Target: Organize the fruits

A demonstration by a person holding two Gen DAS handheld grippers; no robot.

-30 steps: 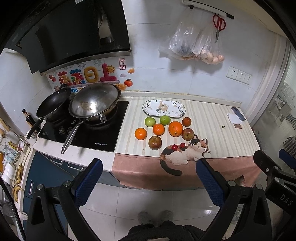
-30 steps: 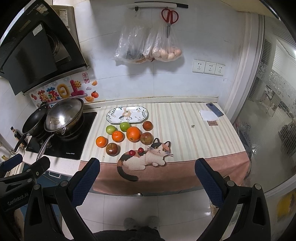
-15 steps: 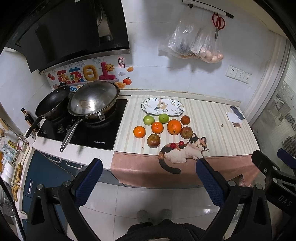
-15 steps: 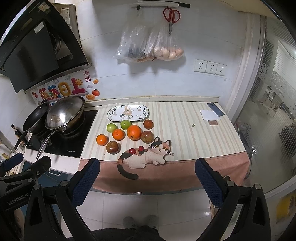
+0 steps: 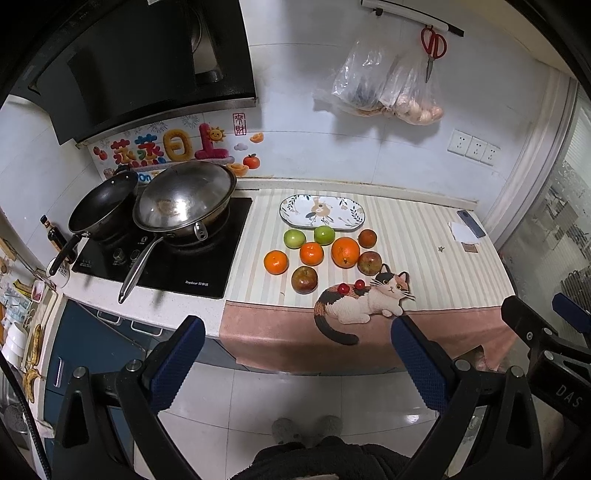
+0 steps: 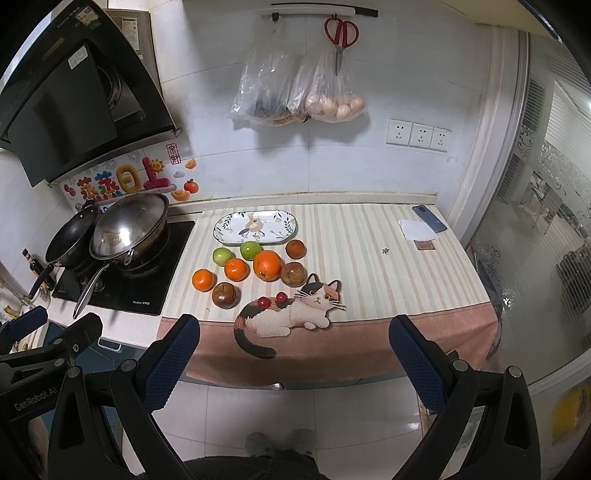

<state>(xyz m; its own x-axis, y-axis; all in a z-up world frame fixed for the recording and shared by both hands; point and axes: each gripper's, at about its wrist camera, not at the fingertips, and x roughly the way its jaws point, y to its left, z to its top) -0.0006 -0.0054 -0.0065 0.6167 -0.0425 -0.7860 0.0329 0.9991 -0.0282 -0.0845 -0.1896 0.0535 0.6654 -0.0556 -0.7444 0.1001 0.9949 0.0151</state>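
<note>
A steel wok (image 5: 184, 201) and a black pan (image 5: 101, 205) sit side by side on the black cooktop (image 5: 207, 266). Red scissors (image 6: 341, 35) and two plastic bags (image 6: 295, 92) hang on the wall, and a phone (image 6: 429, 218) lies at the surface's far right corner.

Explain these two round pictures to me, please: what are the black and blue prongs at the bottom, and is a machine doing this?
No machine: a person holds a two-finger gripper in each hand, with a wide-angle camera on each looking along the fingers. One picture comes from the left gripper, the other from the right gripper. Both are open and hold nothing, well short of the counter. On the striped mat lie two green apples, three oranges, three dark reddish fruits and two small red ones, in front of an empty decorated plate. The cat is printed on the mat. Pans sit on the stove at the left.
</note>
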